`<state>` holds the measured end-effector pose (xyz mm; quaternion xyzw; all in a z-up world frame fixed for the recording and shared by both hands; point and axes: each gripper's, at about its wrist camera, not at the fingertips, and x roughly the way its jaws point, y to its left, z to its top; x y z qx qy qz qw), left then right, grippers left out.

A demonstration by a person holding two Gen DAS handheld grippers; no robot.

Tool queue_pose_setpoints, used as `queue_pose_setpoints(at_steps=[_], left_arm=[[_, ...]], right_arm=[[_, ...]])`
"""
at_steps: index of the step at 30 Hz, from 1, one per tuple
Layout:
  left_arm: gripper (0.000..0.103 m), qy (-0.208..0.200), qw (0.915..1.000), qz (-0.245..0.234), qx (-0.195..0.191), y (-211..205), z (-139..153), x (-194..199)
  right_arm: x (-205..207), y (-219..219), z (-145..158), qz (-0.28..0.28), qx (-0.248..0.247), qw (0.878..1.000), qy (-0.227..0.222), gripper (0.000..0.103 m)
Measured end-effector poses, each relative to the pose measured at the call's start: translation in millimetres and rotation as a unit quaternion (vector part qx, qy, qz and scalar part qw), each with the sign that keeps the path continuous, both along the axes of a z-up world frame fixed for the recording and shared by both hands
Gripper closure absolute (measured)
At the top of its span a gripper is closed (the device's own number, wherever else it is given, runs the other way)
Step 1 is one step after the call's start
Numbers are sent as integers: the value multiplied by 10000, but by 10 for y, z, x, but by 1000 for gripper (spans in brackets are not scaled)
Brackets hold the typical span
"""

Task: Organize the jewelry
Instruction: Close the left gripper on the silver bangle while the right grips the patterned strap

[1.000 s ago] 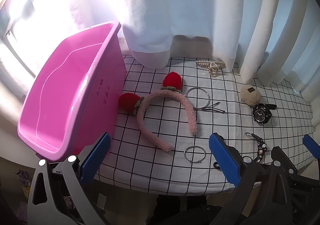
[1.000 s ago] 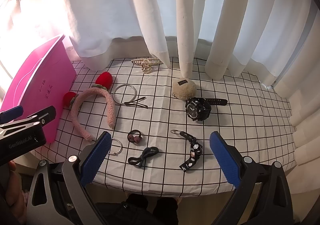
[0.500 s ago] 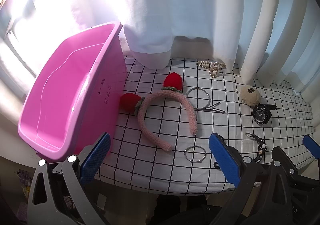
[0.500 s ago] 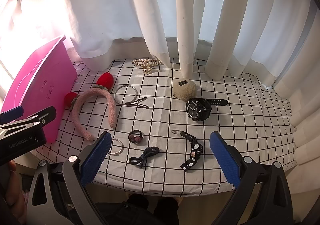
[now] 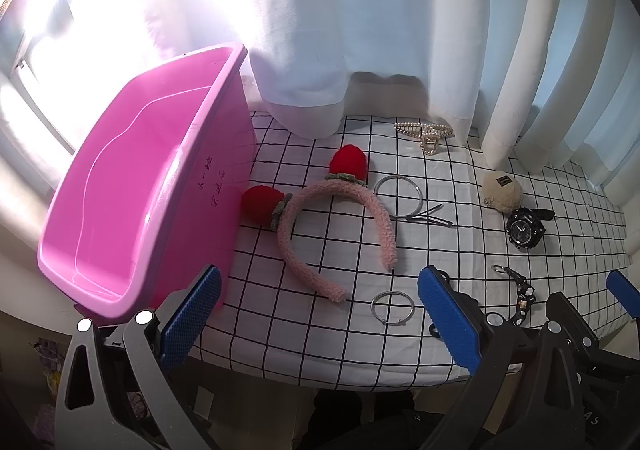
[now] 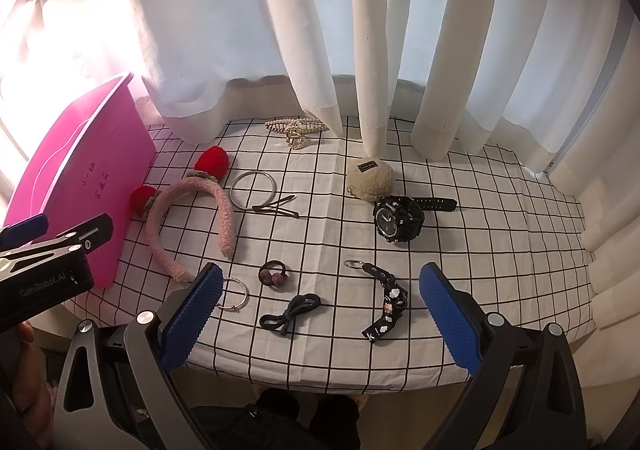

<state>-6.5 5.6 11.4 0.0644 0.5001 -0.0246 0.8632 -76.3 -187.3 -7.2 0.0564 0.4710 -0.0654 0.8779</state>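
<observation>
Two hand-held grippers hover at the near edge of a table spread with a black-and-white checked cloth [image 6: 460, 218], jewelry scattered across it and none yet in the pink bin [image 5: 132, 186] standing at the cloth's left end. The left gripper [image 5: 316, 314] and the right gripper [image 6: 320, 314] both stand with jaws spread wide and nothing between them.

Just beside the bin lies a fuzzy pink headband [image 5: 332, 226] with two red pompoms, one nearly touching the bin wall. It looks light and springy, best pinched across the padded band near its crown. Farther from the bin sit a large metal ring [image 6: 253, 190] overlapping thin hairpins [image 6: 276, 206], a pearl claw clip [image 6: 296, 130] at the curtain's foot, a cream plush pouch [image 6: 370, 180] and a black watch [image 6: 398, 218], probably the heaviest piece and rigid at the case. The small silver hoop [image 5: 391, 303], thin and likely slippery, would call for an edge grip.

Only the left wrist view looks down into the bin and shows it empty. Only the right wrist view shows the hair ties [image 6: 290, 314] and the beaded strap [image 6: 386, 300] whole.
</observation>
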Motion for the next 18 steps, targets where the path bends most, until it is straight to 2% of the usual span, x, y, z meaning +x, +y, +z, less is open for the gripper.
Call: queue_pose_setpoints(at_steps=[5, 10, 18], left_arm=[[6, 67, 10000, 6, 15, -14, -78, -7], [6, 292, 9994, 101, -132, 16, -278, -12], [6, 574, 9979, 298, -39, 86, -747, -82]], right_arm=[[-33, -113, -67, -15, 296, 9996, -6, 9], [-124, -298, -245, -102, 566, 9983, 75, 9], [-257, -564, -729, -212, 699, 9963, 448, 9]])
